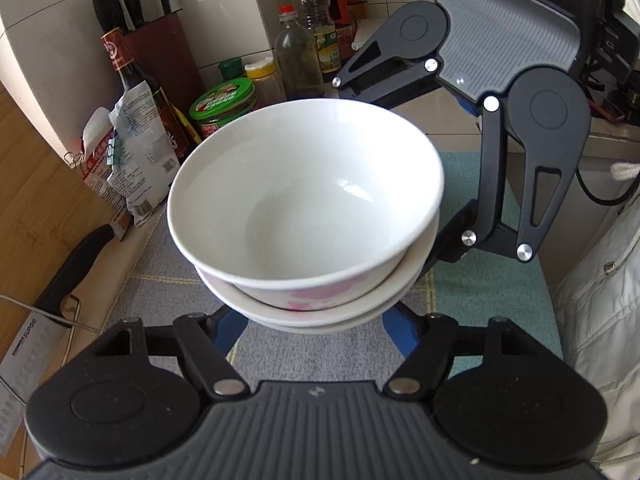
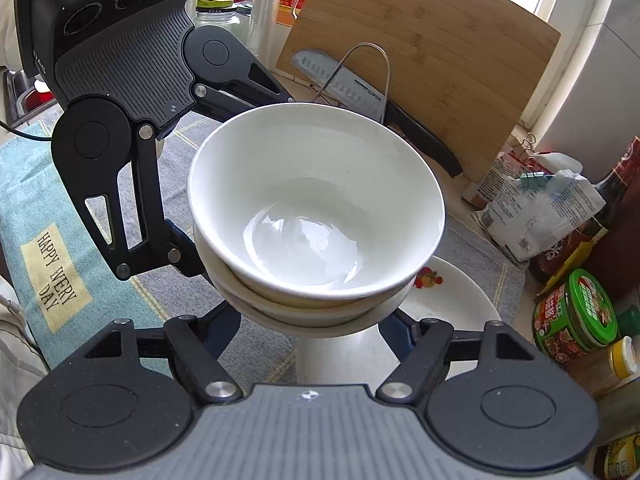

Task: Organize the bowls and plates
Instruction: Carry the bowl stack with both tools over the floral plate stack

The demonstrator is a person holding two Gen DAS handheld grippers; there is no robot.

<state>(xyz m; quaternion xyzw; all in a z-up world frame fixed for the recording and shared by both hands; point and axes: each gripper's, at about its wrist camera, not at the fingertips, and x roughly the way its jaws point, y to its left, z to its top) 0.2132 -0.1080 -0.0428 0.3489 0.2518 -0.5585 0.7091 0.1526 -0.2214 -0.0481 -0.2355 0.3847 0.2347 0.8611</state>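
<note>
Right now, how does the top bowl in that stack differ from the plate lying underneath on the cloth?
The top bowl is deep with steep walls; the plate is shallow and flat. The top bowl sits nested in other bowls, raised between both grippers, while the plate lies low on the cloth. The bowl's inside is plain white; the plate carries a small red-orange motif near its rim. Both are glossy white ceramic.
</note>
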